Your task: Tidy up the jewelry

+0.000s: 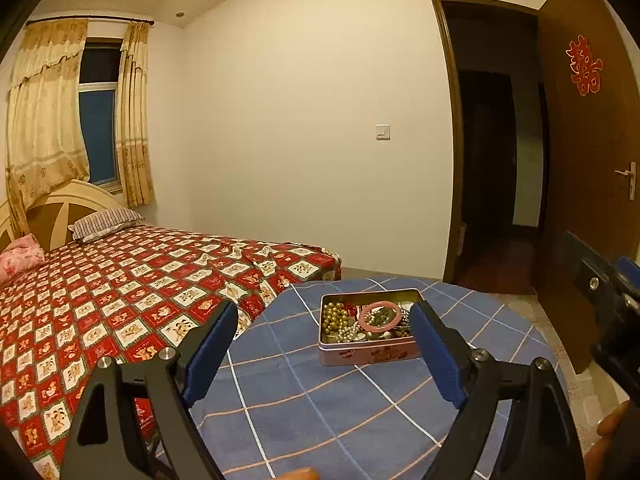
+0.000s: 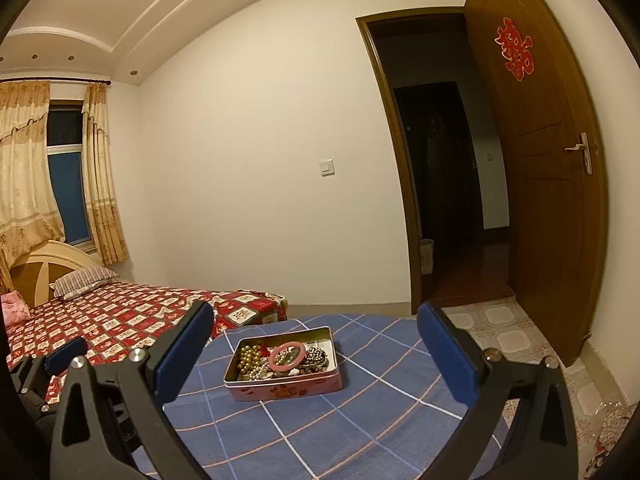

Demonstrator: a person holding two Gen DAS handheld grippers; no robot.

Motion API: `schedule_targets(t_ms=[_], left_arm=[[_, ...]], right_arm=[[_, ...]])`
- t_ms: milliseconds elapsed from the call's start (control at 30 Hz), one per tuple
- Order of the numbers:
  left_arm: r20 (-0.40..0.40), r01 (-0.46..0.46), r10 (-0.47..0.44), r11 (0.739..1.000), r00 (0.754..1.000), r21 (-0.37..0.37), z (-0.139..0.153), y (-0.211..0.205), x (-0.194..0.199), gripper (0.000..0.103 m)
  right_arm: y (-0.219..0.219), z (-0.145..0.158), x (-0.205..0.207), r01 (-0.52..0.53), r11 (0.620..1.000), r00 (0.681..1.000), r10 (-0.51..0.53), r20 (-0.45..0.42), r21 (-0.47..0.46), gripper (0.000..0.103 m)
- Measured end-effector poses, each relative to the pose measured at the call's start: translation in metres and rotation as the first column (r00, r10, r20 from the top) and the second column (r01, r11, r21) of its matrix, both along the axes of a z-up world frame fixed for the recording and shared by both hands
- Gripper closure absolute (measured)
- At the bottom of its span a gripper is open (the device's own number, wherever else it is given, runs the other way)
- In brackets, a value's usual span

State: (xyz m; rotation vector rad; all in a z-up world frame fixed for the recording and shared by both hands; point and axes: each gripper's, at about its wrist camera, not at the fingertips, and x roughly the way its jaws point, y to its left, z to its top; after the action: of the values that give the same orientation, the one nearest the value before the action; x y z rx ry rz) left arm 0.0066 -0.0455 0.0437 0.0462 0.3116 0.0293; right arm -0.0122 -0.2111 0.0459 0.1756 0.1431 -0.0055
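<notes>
Now, both the left gripper (image 1: 324,344) and the right gripper (image 2: 316,354) hover wide open and empty; lower one over the pink bangle (image 1: 379,315) in the tin (image 1: 368,354).

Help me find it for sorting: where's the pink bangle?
In both wrist views, the pink bangle lies atop the beads inside the open tin, mid-table on the blue checked cloth.

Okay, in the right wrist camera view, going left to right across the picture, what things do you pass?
Window curtains → striped pillow → jewelry tin on the blue checked cloth → dark doorway → open wooden door.
</notes>
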Motion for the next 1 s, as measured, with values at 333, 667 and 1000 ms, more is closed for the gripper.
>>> schedule_targets(t_ms=[333, 667, 1000], left_arm=[[-0.013, -0.022, 0.022, 1.0, 1.0, -0.005, -0.0019, 0.0012, 0.0012, 0.015], [-0.012, -0.025, 0.025, 1.0, 1.0, -0.006, -0.0006, 0.0023, 0.0002, 0.014], [-0.009, -0.022, 0.022, 1.0, 1.0, -0.005, 0.0005, -0.0005, -0.0015, 0.013]], right_arm=[[-0.0017, -0.0025, -0.0005, -0.007, 1.0, 1.0, 0.007, -0.012, 0.006, 0.0], [-0.0031, -0.0016, -0.0013, -0.008, 1.0, 1.0, 0.008, -0.012, 0.009, 0.0], [-0.0034, -0.001, -0.0005, -0.014, 1.0, 1.0, 0.014, -0.013, 0.014, 0.0]])
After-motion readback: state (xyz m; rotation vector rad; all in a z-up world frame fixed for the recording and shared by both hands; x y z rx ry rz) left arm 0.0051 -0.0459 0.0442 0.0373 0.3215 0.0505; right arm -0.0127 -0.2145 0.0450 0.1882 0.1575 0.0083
